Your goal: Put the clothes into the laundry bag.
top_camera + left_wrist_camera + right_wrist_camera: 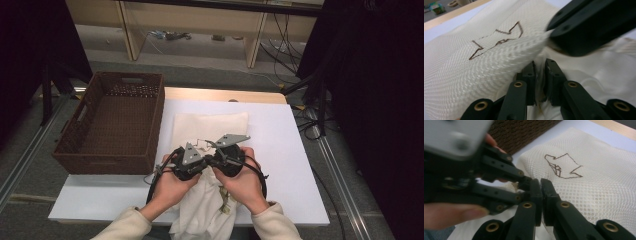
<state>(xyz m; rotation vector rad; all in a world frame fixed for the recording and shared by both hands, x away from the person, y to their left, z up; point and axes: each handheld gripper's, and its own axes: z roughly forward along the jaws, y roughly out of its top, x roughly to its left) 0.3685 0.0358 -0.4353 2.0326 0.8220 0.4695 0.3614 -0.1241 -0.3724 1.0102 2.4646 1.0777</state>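
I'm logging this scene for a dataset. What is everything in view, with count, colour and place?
cream mesh fabric bag: one, cream with a brown line mark, centre of the table, near end hanging over the front edge
brown woven wicker basket: one, dark brown, table's left side
white rectangular table: one, white
left gripper: one, black, jaws pinching the bag
right gripper: one, black, jaws shut on the bag

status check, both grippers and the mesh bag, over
Left gripper shut on mesh bag edge. Right gripper shut on it too. Basket at left, nothing in the way.
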